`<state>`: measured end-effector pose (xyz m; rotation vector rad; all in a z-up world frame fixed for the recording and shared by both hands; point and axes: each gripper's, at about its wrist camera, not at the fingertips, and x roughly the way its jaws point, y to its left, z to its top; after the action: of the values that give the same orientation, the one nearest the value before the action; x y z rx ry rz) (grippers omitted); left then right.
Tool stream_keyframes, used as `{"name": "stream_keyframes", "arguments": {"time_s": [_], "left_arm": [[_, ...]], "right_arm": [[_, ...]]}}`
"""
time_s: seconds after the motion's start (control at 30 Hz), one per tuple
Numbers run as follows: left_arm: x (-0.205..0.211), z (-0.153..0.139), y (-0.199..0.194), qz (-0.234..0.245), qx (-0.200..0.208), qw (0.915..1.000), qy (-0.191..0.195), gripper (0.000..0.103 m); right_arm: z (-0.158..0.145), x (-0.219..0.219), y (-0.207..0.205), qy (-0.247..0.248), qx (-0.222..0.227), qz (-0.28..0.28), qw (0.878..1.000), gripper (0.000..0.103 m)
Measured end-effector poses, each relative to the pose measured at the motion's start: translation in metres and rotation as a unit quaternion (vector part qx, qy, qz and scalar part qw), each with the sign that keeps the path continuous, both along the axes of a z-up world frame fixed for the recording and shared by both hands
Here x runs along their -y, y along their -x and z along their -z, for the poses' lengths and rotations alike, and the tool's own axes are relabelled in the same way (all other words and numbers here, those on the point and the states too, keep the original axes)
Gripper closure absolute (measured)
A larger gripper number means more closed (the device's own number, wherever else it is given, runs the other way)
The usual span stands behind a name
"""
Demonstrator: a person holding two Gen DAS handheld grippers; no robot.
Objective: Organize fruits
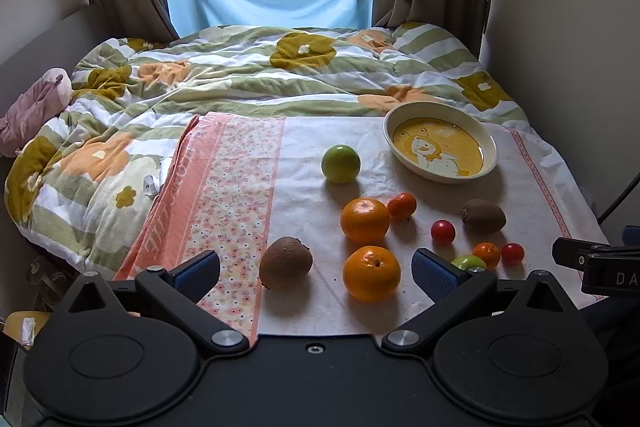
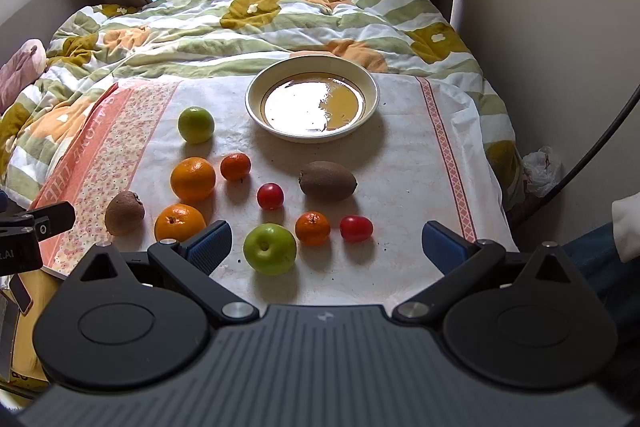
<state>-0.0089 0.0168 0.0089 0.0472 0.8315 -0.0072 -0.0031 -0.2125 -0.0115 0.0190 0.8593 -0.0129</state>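
Note:
Fruit lies scattered on a white cloth (image 2: 400,163) on the bed. In the right wrist view: a green apple (image 2: 270,249) nearest, two oranges (image 2: 193,179) (image 2: 180,222), two mandarins (image 2: 235,166) (image 2: 313,227), two red tomatoes (image 2: 270,195) (image 2: 356,228), two kiwis (image 2: 328,180) (image 2: 124,213) and a far green apple (image 2: 196,125). An empty cream plate (image 2: 256,95) with a yellow centre sits beyond them. My right gripper (image 2: 327,245) is open above the cloth's near edge. My left gripper (image 1: 316,269) is open, with a kiwi (image 1: 285,261) and an orange (image 1: 371,273) between its fingers' line. The plate (image 1: 492,143) is far right there.
A rumpled flowered duvet (image 1: 224,75) covers the bed behind the cloth. A pink plush (image 1: 34,107) lies at the left edge. Walls close in on the right, curtains and a window at the back. A white sleeve (image 2: 626,227) shows at the right.

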Motion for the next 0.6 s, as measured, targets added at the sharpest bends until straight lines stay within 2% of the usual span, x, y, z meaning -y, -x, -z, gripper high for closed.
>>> {"name": "stream_keyframes", "arguments": {"time_s": [0.33,0.6], "left_arm": [[0.0001,0.0008,0.0,0.001,0.0,1.0,-0.001,0.0],[-0.0056,-0.0016,-0.0056,0.033,-0.002,0.9995,-0.003,0.0]], "right_arm": [[0.0004,-0.0042,-0.0003,-0.002,-0.001,0.0,1.0,0.0],[0.0025,-0.0106,-0.0006,-0.018,-0.017,0.014,1.0,0.0]]}}
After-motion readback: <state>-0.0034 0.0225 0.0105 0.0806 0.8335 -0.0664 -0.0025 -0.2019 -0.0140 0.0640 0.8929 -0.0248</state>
